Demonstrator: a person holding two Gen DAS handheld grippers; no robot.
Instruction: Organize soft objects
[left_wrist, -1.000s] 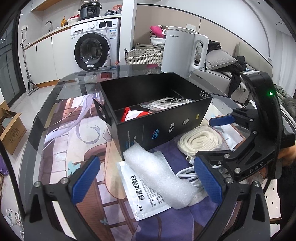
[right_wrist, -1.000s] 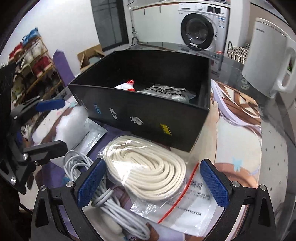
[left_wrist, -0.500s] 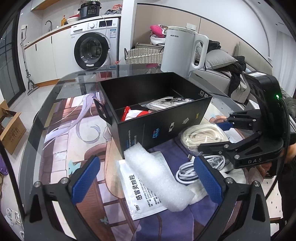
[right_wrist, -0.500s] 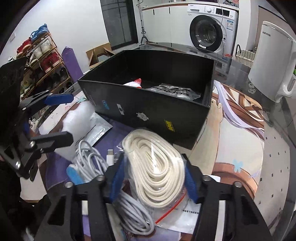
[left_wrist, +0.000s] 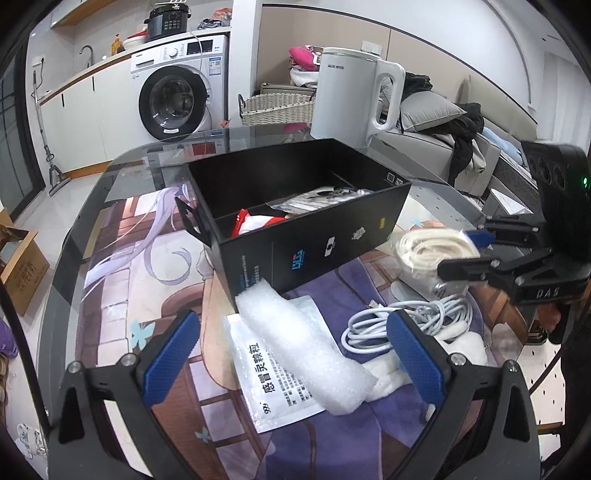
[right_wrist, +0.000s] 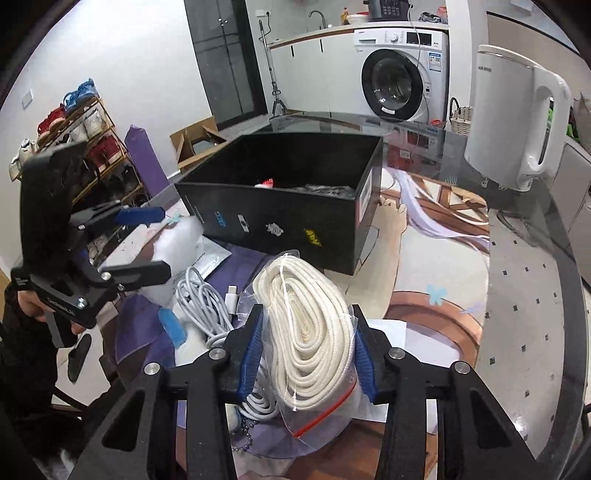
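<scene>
A clear bag of coiled white rope (right_wrist: 306, 317) sits between the blue pads of my right gripper (right_wrist: 308, 343). The jaws are closing and the pads press on both sides of the bag. From the left wrist view the same rope bag (left_wrist: 424, 243) hangs in the right gripper (left_wrist: 465, 251), just right of the black box (left_wrist: 314, 254). That box holds a red-and-white item and a silvery packet. My left gripper (left_wrist: 291, 350) is open above a roll of bubble wrap (left_wrist: 303, 347) and a white sachet (left_wrist: 266, 384). A coiled white cable (left_wrist: 406, 321) lies to the right of them.
A white kettle (left_wrist: 351, 99) stands behind the box on the glass table (left_wrist: 92, 206). The printed mat covers most of the tabletop. Beyond the table are a washing machine (left_wrist: 173, 99), a wicker basket (left_wrist: 277, 107) and a cardboard box (left_wrist: 22, 269) on the floor.
The right gripper's jaws went from wide open around the rope bag to pressed on it, and it has lifted the bag off the mat. The left gripper stayed put.
</scene>
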